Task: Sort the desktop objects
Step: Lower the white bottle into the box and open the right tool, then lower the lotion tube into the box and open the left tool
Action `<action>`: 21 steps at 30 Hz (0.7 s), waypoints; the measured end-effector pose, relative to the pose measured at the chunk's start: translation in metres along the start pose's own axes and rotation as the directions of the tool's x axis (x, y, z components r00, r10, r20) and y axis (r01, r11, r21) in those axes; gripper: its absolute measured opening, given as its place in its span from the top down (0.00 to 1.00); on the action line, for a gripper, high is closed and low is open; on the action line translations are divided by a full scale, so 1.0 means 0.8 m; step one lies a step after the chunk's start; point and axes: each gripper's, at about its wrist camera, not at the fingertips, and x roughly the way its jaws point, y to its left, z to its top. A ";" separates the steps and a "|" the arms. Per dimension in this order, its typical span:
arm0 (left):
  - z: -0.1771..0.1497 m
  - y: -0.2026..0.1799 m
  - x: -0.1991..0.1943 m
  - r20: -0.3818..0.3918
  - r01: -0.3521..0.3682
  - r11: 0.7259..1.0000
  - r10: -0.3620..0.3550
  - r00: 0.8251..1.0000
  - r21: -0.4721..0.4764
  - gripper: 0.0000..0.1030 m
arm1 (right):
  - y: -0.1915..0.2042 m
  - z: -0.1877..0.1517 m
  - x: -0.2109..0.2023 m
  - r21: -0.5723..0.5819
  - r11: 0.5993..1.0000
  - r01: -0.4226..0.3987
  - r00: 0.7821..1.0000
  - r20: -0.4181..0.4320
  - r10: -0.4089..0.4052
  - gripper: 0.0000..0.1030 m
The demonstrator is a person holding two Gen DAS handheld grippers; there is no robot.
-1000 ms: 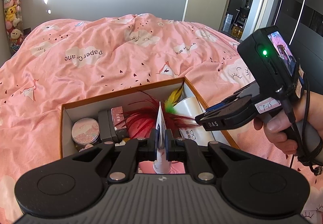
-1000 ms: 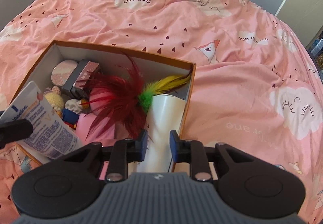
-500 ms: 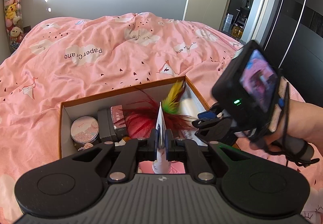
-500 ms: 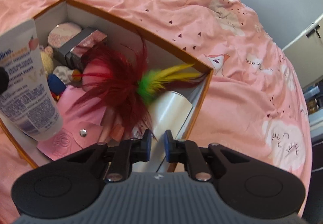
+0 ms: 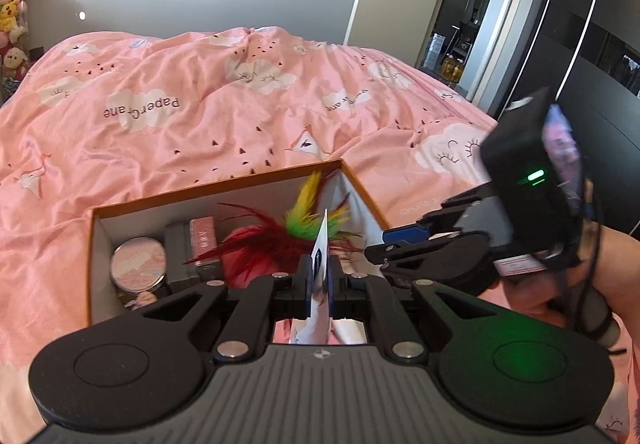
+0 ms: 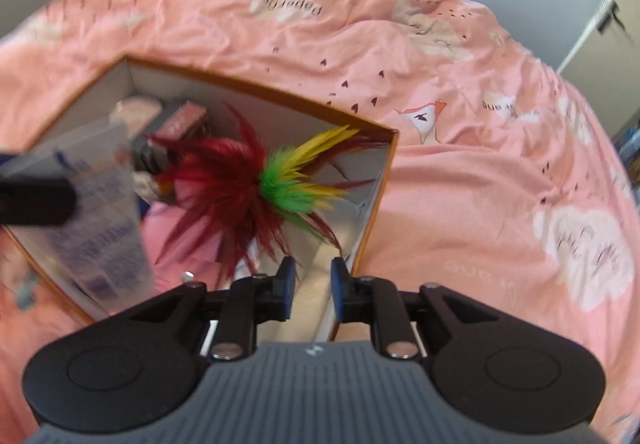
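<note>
An orange-rimmed cardboard box (image 5: 216,184) (image 6: 256,86) lies on the pink duvet. A feather toy (image 5: 276,240) (image 6: 248,180) in red, green and yellow lies across its contents. My left gripper (image 5: 320,276) is shut on a white lotion tube (image 5: 322,244), seen edge-on, which hangs over the box's near side. The right wrist view shows the tube (image 6: 100,204) blurred at the left. My right gripper (image 6: 312,276) (image 5: 380,248) hovers over the box's right corner. Its jaws are opening, with nothing gripped between them.
Inside the box are a round pink tin (image 5: 138,264), a dark case with a pink label (image 5: 196,244), a pink pouch (image 6: 188,240) and a white roll (image 6: 360,200). The duvet (image 5: 200,104) spreads all around. A person's hand (image 5: 532,296) holds the right gripper.
The right gripper's jaws narrowed, then widened again, and it shifted over the box's right corner; its view is blurred now. The left gripper kept still with the tube.
</note>
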 end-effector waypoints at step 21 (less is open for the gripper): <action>0.010 -0.049 0.080 0.007 0.085 0.996 -0.085 0.996 -0.003 0.93 | -0.022 -0.043 -0.031 0.126 0.990 -0.058 0.997 0.056 0.052 0.77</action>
